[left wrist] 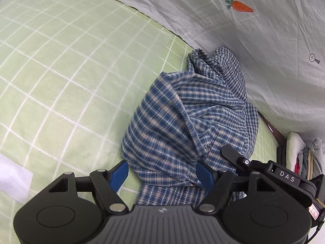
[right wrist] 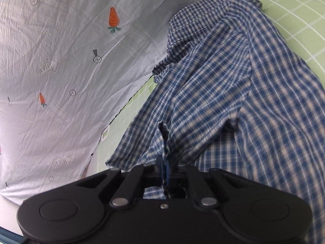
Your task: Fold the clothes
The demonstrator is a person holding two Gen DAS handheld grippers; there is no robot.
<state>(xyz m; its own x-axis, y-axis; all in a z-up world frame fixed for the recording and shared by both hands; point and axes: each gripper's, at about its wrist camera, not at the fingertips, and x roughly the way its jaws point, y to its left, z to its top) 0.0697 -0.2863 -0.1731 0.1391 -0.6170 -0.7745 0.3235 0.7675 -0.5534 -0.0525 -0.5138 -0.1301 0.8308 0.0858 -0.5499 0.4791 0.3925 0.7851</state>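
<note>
- Nearest in the left wrist view, the left gripper (left wrist: 162, 171) stands with its jaws wide apart, one blue pad on each side.
- The near hem of the blue plaid shirt (left wrist: 189, 118) lies between those pads; the right-hand pad sits against the cloth, the left-hand one is just clear of it, so nothing is pinched there.
- Just right of it, the right gripper (left wrist: 233, 154) reaches in from the side, a black finger lying on the shirt's lower right part, with "DAS" lettered on its body.
- In the right wrist view, the right gripper (right wrist: 164, 162) has its jaws pressed together on a raised fold of the blue plaid shirt (right wrist: 233, 93), the pinched edge standing up between the blue pads.
- The shirt is a crumpled heap on the green checked bedsheet (left wrist: 61, 71), bunched and rumpled rather than flat, with its far end rising toward the quilt.
- Beyond it, a pale grey quilt (left wrist: 254, 40) printed with orange carrots lies alongside the shirt, touching its far edge.
- At the far right of the left wrist view, past the bed's dark wooden edge (left wrist: 273, 129), a stack of folded fabrics (left wrist: 304, 156) shows, too small to tell apart.
- A white patch (left wrist: 12, 181) sits on the sheet at the near left.
</note>
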